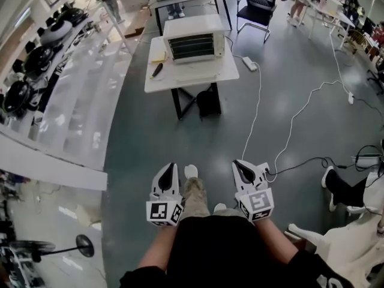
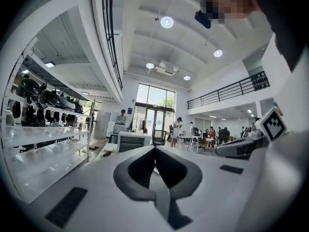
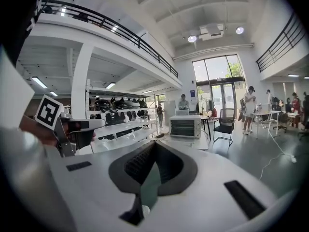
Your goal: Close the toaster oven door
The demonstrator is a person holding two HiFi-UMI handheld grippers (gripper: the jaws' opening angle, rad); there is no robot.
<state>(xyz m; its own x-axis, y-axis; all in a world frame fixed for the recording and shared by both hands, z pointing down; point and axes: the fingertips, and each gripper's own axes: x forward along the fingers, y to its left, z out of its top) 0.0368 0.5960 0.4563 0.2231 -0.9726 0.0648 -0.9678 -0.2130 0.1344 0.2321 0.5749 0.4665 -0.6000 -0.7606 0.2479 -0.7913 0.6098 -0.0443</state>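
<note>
black shirt [image 1: 216,251] of the person fills the bottom of the head view, over grey floor [image 1: 138,143]. long white shelves [image 1: 72,113] run along the left, with dark round gear at the far end. white table [image 1: 180,80] stands well ahead, well apart from both grippers. toaster oven [image 1: 193,39] sits on the table's back half with its front facing the person; its door is too small to tell open or closed. black chair [image 1: 258,5] stands behind and right of the table. white cable [image 1: 258,107] trails from power strip [image 1: 249,63] over the floor. left gripper [image 1: 170,171] and right gripper [image 1: 241,169] are held low near the knees, pointing forward. jaws on each are pressed together with nothing between them.
</note>
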